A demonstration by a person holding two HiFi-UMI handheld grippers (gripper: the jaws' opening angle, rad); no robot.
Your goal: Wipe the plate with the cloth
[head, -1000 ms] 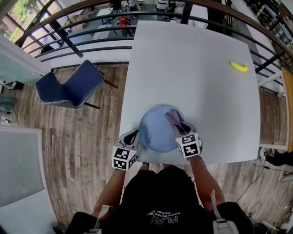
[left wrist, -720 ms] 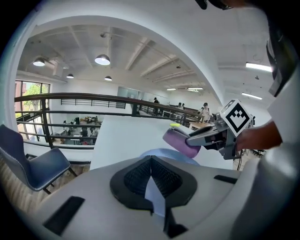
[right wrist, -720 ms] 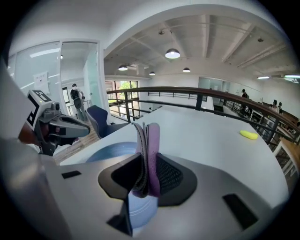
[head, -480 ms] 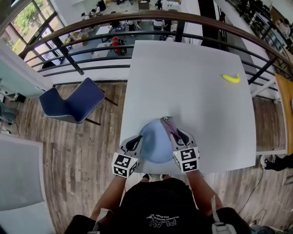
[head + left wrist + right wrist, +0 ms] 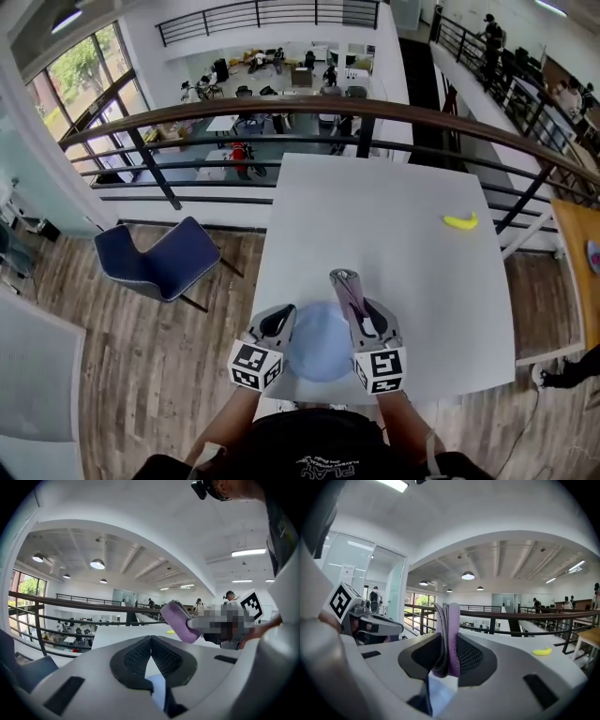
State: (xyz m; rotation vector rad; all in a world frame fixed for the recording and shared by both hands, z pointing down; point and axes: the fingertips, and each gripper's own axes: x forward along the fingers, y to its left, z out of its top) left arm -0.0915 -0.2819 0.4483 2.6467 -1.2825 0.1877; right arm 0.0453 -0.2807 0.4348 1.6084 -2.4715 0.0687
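Note:
A light blue plate [image 5: 321,345] is held at the near edge of the white table [image 5: 394,216]. My left gripper [image 5: 281,321] is shut on its left rim; in the left gripper view the jaws [image 5: 151,641] pinch a pale blue edge [image 5: 158,686]. At the plate's right side, my right gripper [image 5: 355,306] is shut on a folded purple cloth [image 5: 344,284]. The cloth stands upright between the jaws in the right gripper view [image 5: 448,639], with the plate [image 5: 440,693] just below. In the left gripper view the cloth [image 5: 178,620] sticks out to the right.
A yellow banana [image 5: 460,221] lies at the table's far right. A blue chair [image 5: 164,258] stands on the wood floor to the left. A dark railing [image 5: 281,112] runs behind the table's far edge, with a lower floor beyond.
The head view has tilted up and shows more of the room. Both grippers and the plate sit nearer the table's front edge. The cloth has come off the plate's face and now points past its far rim.

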